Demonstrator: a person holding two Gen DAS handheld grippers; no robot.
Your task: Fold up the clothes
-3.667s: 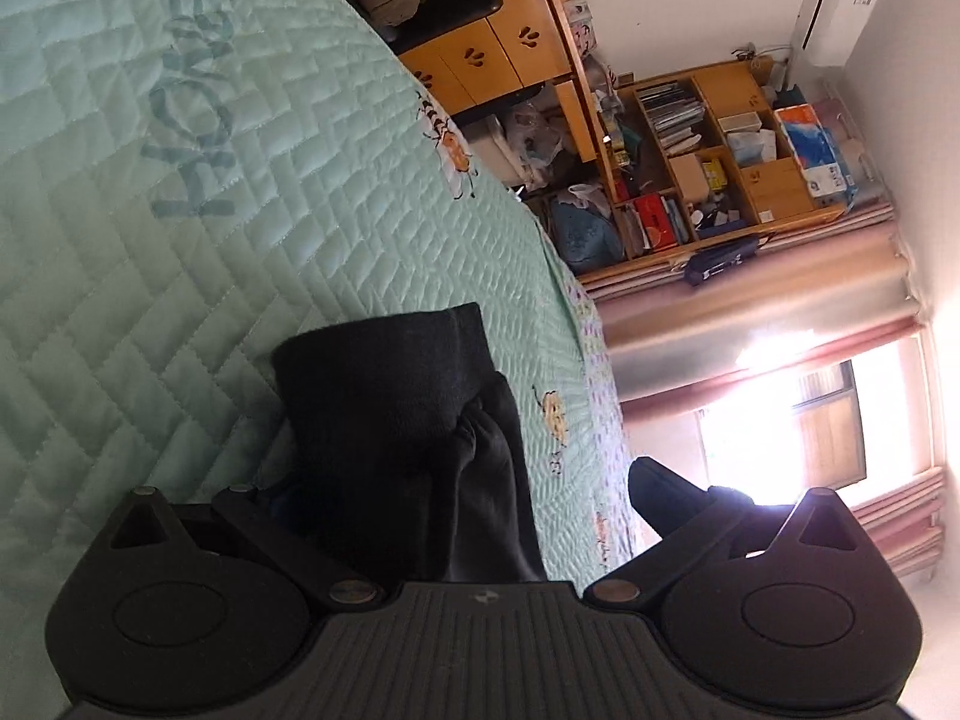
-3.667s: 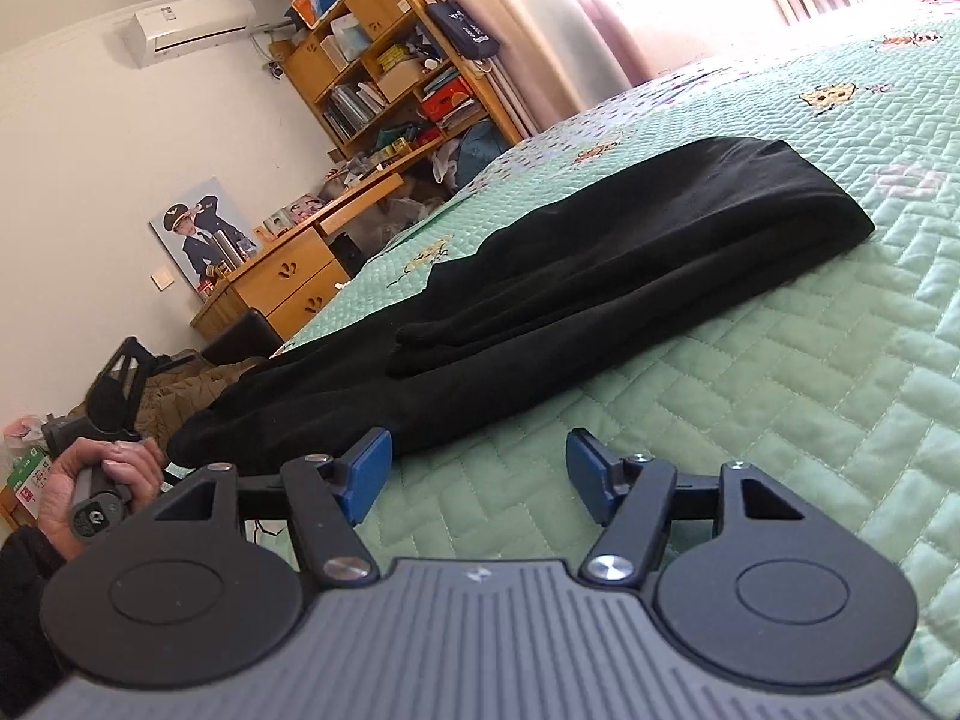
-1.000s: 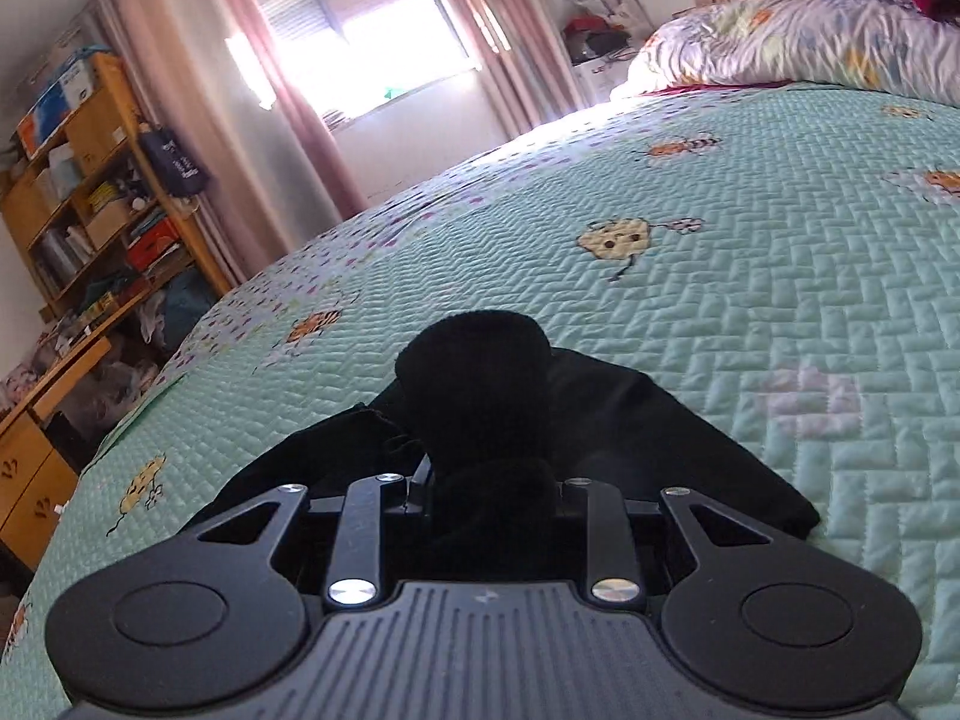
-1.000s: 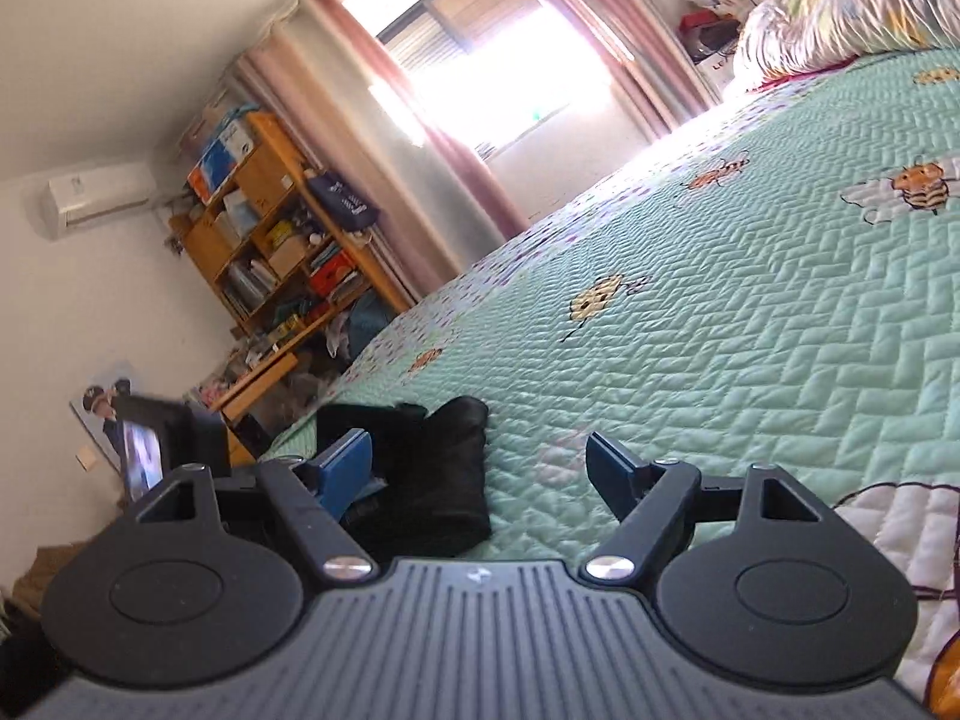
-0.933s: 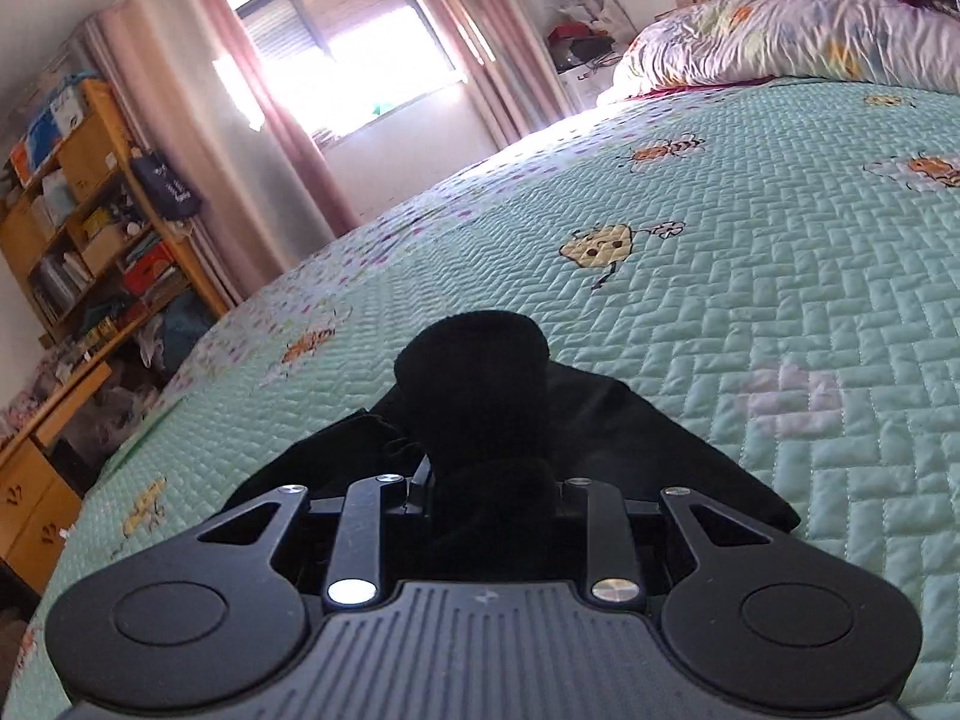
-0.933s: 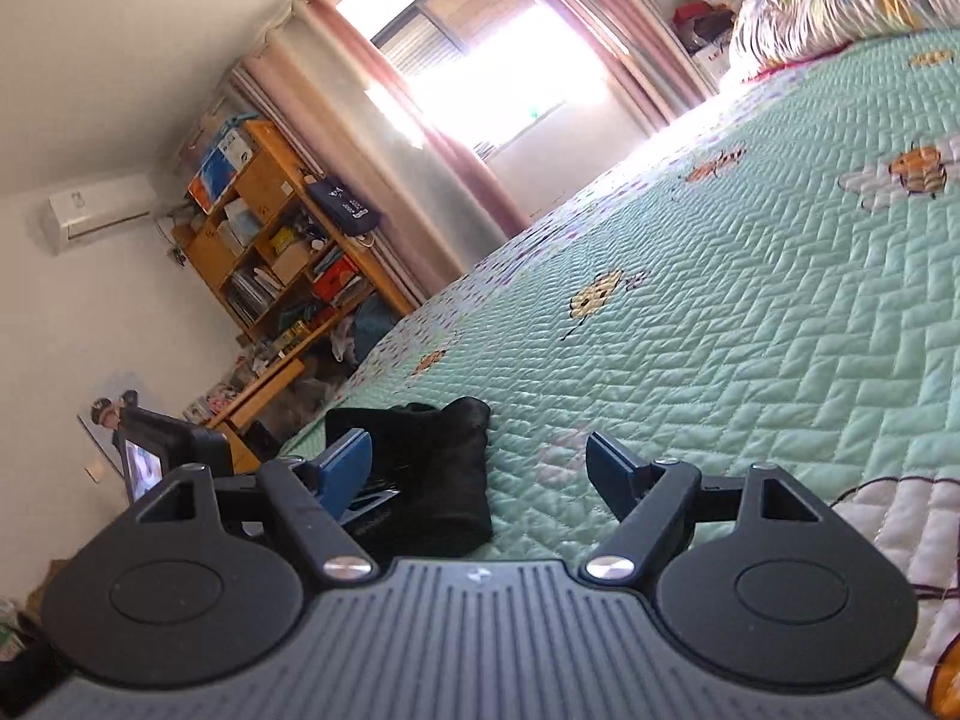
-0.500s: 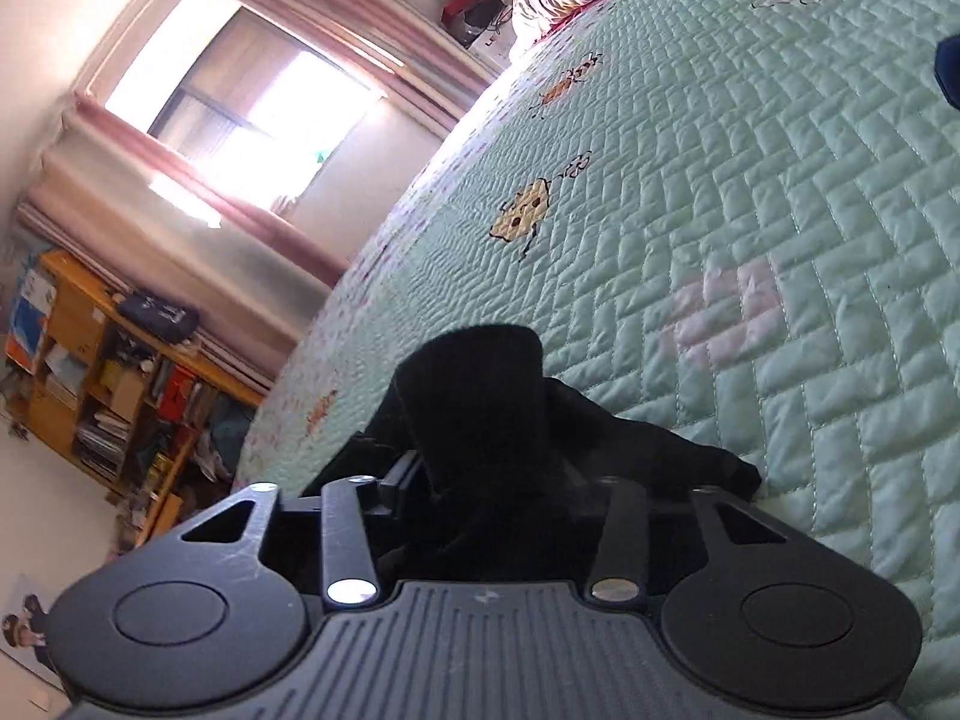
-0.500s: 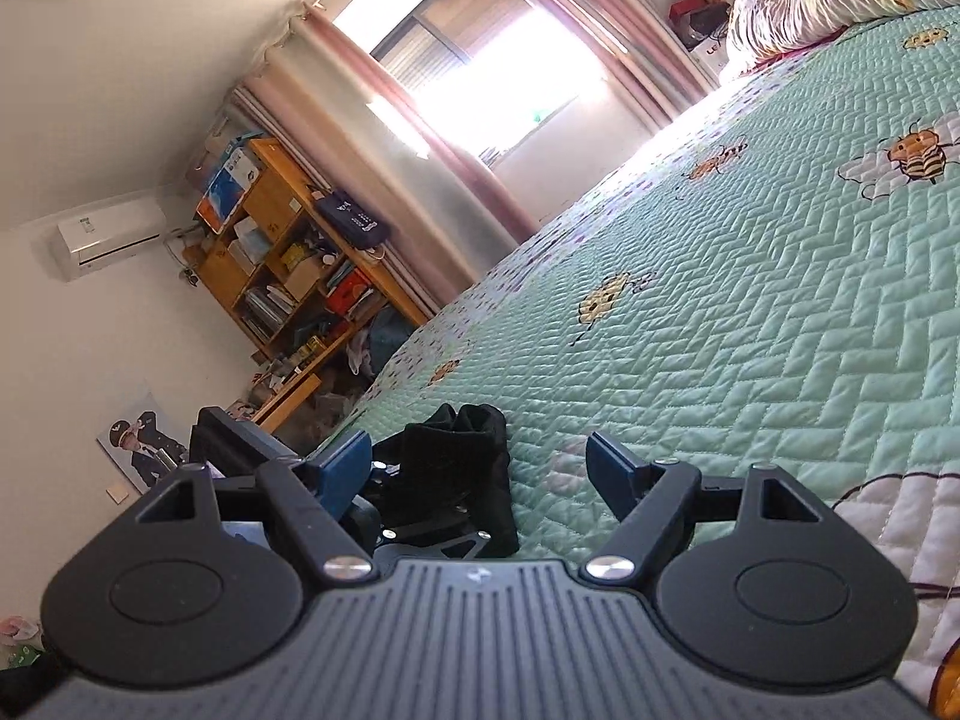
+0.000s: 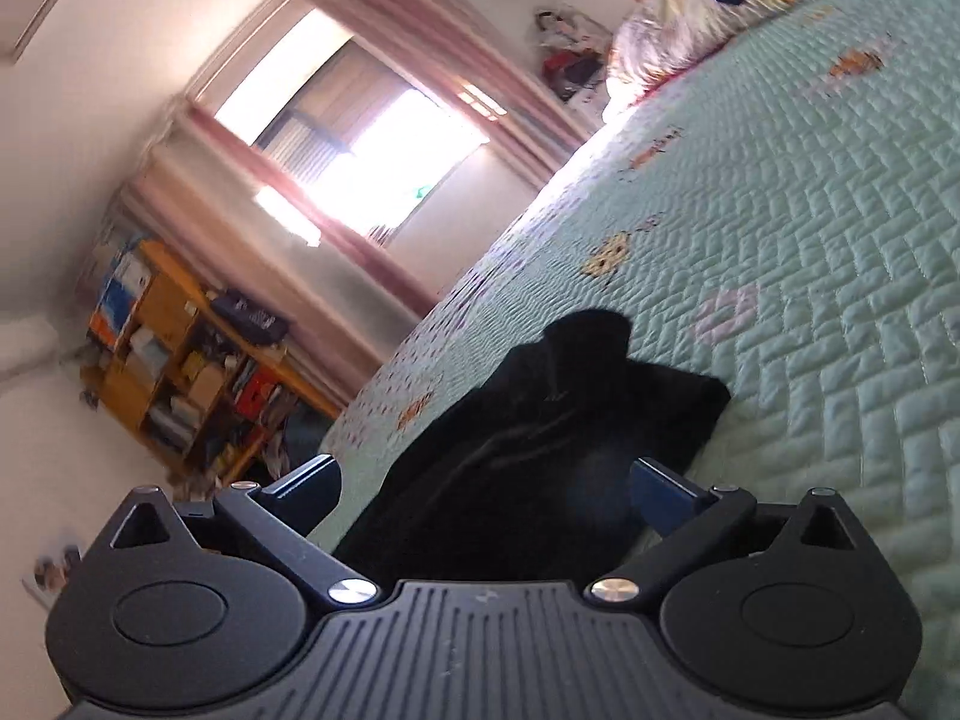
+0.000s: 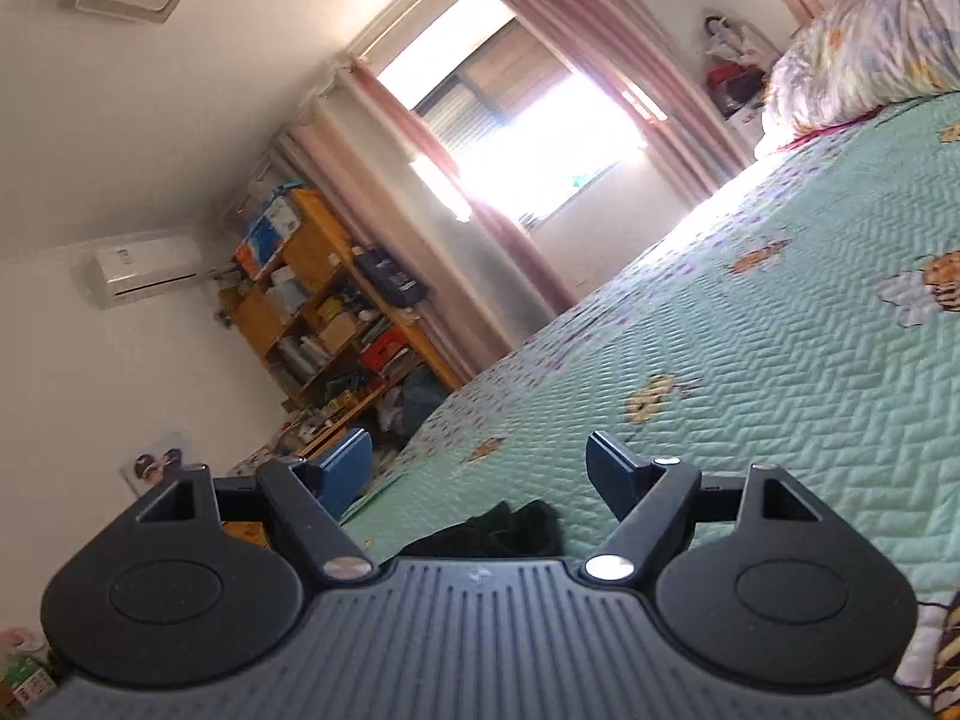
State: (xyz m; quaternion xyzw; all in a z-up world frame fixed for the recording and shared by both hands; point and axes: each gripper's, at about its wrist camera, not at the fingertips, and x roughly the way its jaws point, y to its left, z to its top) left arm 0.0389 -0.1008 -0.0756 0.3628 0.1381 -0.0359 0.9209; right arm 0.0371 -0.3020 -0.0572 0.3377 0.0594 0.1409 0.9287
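Observation:
A folded black garment [image 9: 558,420] lies on the mint-green quilted bedspread [image 9: 810,240]. My left gripper [image 9: 480,474] sits just behind it, its jaws opening wide. The cloth lies between the blue pads, and neither pad presses on it. In the right wrist view the same black garment [image 10: 498,531] shows only as a small dark heap low between the fingers. My right gripper [image 10: 474,447] hangs open above the bedspread [image 10: 780,360] and holds nothing.
A wooden bookshelf [image 10: 324,312] packed with boxes and books stands at the left beside the bed. Pink curtains [image 10: 600,60] frame a bright window. A patterned duvet [image 10: 870,66] is heaped at the head of the bed. An air conditioner [image 10: 147,267] hangs on the wall.
My left gripper's jaws went from shut on the black garment to wide apart and drew back from it. My right gripper rose, so the garment sank low in its view.

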